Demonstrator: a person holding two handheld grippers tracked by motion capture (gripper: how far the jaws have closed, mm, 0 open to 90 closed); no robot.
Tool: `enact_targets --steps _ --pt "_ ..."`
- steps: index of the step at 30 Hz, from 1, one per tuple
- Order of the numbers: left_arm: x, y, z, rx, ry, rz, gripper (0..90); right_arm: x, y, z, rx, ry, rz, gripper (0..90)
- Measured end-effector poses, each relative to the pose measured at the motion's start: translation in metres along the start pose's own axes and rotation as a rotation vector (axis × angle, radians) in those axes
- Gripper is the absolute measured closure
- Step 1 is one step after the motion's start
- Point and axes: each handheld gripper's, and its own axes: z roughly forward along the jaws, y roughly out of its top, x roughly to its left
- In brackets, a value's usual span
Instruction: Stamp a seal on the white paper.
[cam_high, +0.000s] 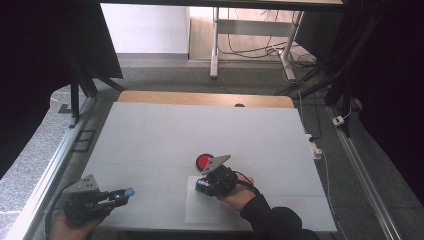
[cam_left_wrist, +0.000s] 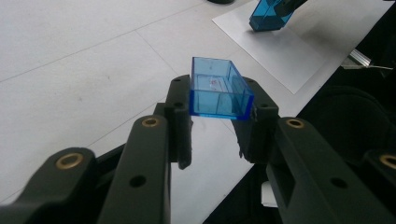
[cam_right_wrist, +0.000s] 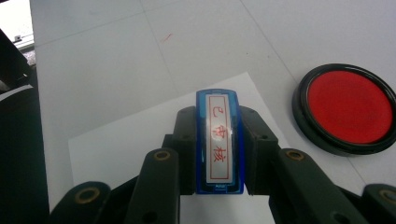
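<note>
My left gripper (cam_high: 121, 194) is near the table's front left corner, shut on a clear blue plastic cap (cam_high: 126, 192). In the left gripper view the cap (cam_left_wrist: 218, 91) sits crosswise between the jaws, held above the table. My right gripper (cam_high: 202, 186) is over the top edge of a white paper sheet (cam_high: 202, 210), shut on a blue stamp (cam_right_wrist: 219, 140) whose white label bears red characters. The left gripper view shows that stamp (cam_left_wrist: 270, 14) standing on the paper (cam_left_wrist: 289, 51). A round black ink pad with a red face (cam_high: 204, 161) lies just beyond the right gripper, also clear in the right gripper view (cam_right_wrist: 350, 107).
The white table top (cam_high: 200, 130) has a wooden strip along its far edge. Metal rails run along both sides. A white power strip (cam_high: 315, 147) lies off the right edge. Desk legs and cables (cam_high: 250, 50) stand on the floor behind.
</note>
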Motion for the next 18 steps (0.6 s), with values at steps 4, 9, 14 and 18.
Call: enact_targets --steps 4,9,14,18 --pt "0.0001 0.0 -0.0001 0.0 0.0 0.0 68.6 0.0013 -0.0006 0.0016 0.007 0.007 -0.001 71.2" --pt "0.0001 0.0 -0.0002 0.0 -0.001 0.0 68.7 0.0019 -0.0022 0.005 0.027 0.008 -0.008 71.3" --pt "0.0 0.0 -0.0001 0.001 -0.001 0.001 68.7 0.0017 -0.0036 0.0052 0.023 0.011 -0.003 71.4" --pt "0.0 0.0 0.0001 0.001 0.0 0.0 68.7 0.0026 -0.004 0.0053 0.024 0.004 -0.002 71.4"
